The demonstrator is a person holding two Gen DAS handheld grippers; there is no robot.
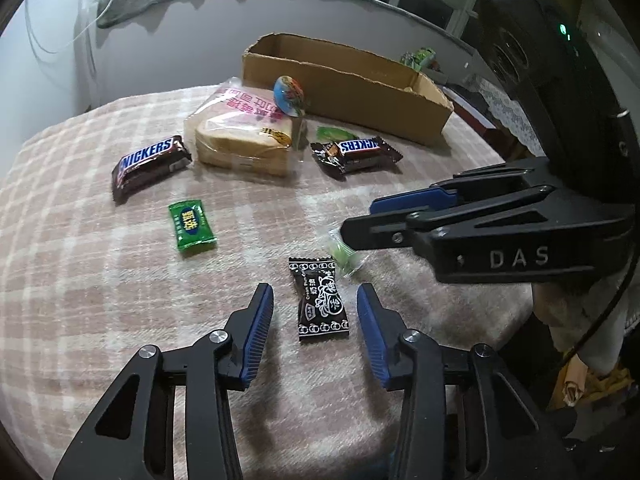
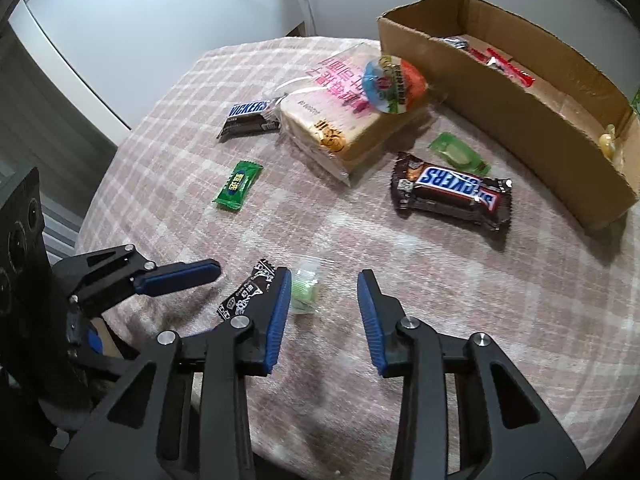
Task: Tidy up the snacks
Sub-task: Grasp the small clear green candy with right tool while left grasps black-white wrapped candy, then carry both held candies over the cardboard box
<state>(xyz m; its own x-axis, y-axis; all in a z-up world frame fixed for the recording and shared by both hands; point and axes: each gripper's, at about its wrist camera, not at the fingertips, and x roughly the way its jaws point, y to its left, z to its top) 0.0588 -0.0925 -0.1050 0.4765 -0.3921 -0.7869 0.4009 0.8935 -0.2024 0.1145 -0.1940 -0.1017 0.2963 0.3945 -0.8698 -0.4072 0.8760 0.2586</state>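
Two grippers hover over the checked tablecloth (image 1: 80,280), fingers spread and empty; the left gripper (image 1: 315,316) straddles a black candy (image 1: 320,300) near the front edge; the right gripper (image 2: 324,300) flanks a clear green sweet (image 2: 306,290); Snickers bars (image 2: 452,192), bagged bread (image 1: 244,136) and a green packet (image 1: 192,226) lie before the cardboard box (image 1: 344,84) at the far edge.

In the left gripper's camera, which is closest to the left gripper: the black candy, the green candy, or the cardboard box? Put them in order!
From the left gripper:
1. Black candy, between its fingers.
2. Green candy, farther out, to the left.
3. Cardboard box, at the table's far edge.
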